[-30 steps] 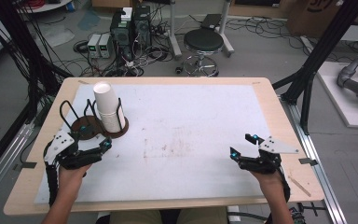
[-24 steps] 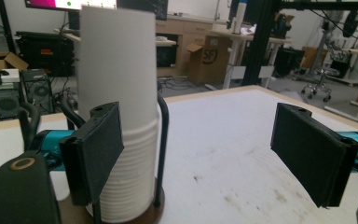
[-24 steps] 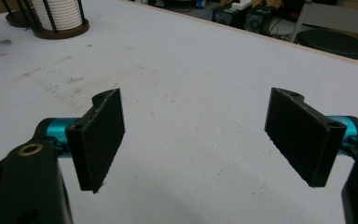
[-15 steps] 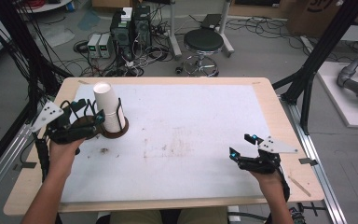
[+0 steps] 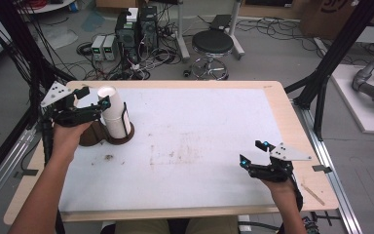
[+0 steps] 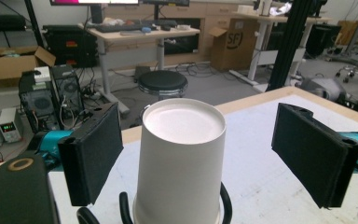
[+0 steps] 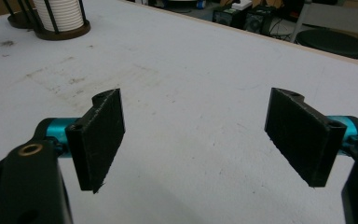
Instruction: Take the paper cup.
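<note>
A stack of white paper cups (image 5: 114,114) stands upside down in a round brown holder (image 5: 124,132) with black wire posts, at the table's left. My left gripper (image 5: 97,99) is raised level with the top of the stack. In the left gripper view the top cup (image 6: 182,158) sits between the two black pads (image 6: 93,154), with a gap on each side, and the left gripper (image 6: 200,154) is open. My right gripper (image 5: 250,152) hovers open over the table's front right with nothing between its jaws. In the right gripper view the right gripper (image 7: 196,135) faces the bare mat, the cup stack (image 7: 58,14) far off.
A second brown holder (image 5: 90,137) sits just left of the cup holder, under my left hand. The white mat (image 5: 199,146) covers most of the wooden table. A black stool (image 5: 213,44) and electronics boxes (image 5: 134,27) stand on the floor beyond the far edge.
My left gripper has risen from the front left of the table and moved back to the cup stack, so its open jaws now flank the top cup. The right gripper has stayed put.
</note>
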A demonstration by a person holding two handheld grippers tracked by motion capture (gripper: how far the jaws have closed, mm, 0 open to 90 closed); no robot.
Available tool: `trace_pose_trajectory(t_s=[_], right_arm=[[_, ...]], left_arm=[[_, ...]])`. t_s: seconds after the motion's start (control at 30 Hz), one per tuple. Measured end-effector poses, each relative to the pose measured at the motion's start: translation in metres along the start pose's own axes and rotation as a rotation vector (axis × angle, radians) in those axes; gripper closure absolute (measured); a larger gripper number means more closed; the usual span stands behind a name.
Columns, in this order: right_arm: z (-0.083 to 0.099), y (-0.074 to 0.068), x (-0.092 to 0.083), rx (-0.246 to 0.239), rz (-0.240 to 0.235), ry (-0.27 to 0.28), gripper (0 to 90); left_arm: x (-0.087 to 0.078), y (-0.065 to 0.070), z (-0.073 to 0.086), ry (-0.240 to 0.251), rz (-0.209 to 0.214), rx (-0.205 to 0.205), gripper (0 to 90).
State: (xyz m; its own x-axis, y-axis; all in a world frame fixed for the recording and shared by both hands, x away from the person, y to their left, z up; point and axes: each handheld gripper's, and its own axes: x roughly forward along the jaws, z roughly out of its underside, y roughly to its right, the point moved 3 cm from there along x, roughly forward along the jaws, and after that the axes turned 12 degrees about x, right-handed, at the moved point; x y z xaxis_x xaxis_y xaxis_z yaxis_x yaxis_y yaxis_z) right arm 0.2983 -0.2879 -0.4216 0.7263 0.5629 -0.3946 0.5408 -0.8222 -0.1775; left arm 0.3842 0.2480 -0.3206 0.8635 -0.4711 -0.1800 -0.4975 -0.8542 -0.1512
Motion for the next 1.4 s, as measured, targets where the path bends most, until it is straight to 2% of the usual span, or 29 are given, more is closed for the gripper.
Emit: trace_pose_trajectory(t_s=[0.27,0.5,0.63,0.77,0.93,1.0,1.1,1.33,1.4], right_arm=[[0.0,-0.001,0.001,-0.003,-0.004,-0.005,20.4],[0.001,0.0,0.001,-0.006,-0.004,-0.008,20.4],[0.001,0.001,0.001,-0.002,-0.003,-0.007,20.4],[0.001,0.001,0.0,0.004,-0.001,-0.01,20.4],[0.001,0.002,0.0,0.006,-0.002,-0.009,20.4],[0.001,0.003,0.0,0.002,-0.001,-0.005,20.4],[0.001,0.002,0.0,0.004,-0.002,-0.007,20.4],[0.001,0.001,0.0,0.004,-0.004,-0.006,20.4],[0.001,0.001,0.0,0.007,-0.003,-0.007,20.4]], left_arm=[[0.022,0.001,0.006,-0.048,-0.004,-0.004,16.1],[0.039,-0.001,0.015,-0.092,-0.011,-0.023,16.2],[0.042,-0.003,0.018,-0.104,-0.021,-0.018,20.6],[0.043,-0.002,0.018,-0.091,-0.003,-0.006,31.5],[0.042,-0.001,0.016,-0.09,-0.012,0.014,32.2],[0.04,-0.002,0.014,-0.071,-0.021,0.015,32.5],[0.038,-0.003,0.007,-0.061,-0.023,0.029,32.6],[0.032,-0.006,-0.01,-0.033,-0.042,0.03,32.8],[0.028,-0.007,-0.02,-0.009,-0.055,0.034,32.9]])
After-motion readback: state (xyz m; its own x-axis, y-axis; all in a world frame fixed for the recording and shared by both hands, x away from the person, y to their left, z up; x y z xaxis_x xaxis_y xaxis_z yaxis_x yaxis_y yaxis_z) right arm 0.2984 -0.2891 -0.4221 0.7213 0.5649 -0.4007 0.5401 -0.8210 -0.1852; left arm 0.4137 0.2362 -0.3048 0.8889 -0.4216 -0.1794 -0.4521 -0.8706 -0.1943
